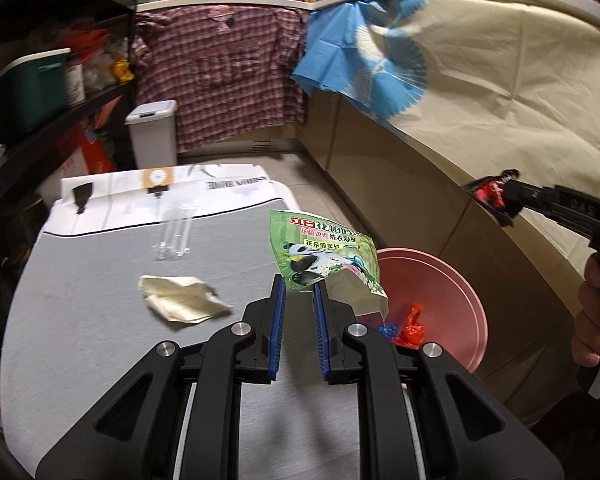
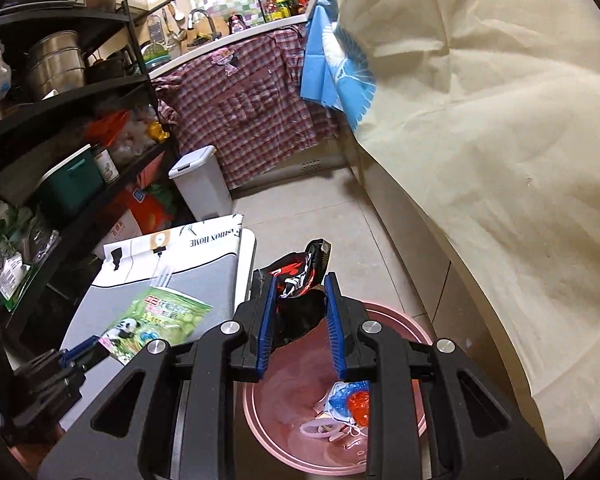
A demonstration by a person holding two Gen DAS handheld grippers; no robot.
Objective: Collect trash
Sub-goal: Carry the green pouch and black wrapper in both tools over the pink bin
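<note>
My left gripper (image 1: 299,286) is shut on the lower edge of a green detergent pouch (image 1: 324,254) with a panda print, held at the right edge of the grey table (image 1: 100,320). The right wrist view has the same green pouch (image 2: 156,318) at lower left. My right gripper (image 2: 300,286) is shut on a crumpled black and red wrapper (image 2: 300,280), held over a pink basin (image 2: 284,400) on the floor. The left wrist view catches that wrapper (image 1: 494,196) at the right, above the basin (image 1: 440,300). A crumpled cream paper (image 1: 180,298) lies on the table.
Red and blue scraps (image 2: 350,400) lie in the basin. Clear tubes (image 1: 176,236) and a printed white bag (image 1: 160,188) sit at the table's far end. A white lidded bin (image 1: 152,134) stands beyond. Black shelves (image 2: 60,120) line the left; a cloth-draped counter (image 2: 500,160) runs along the right.
</note>
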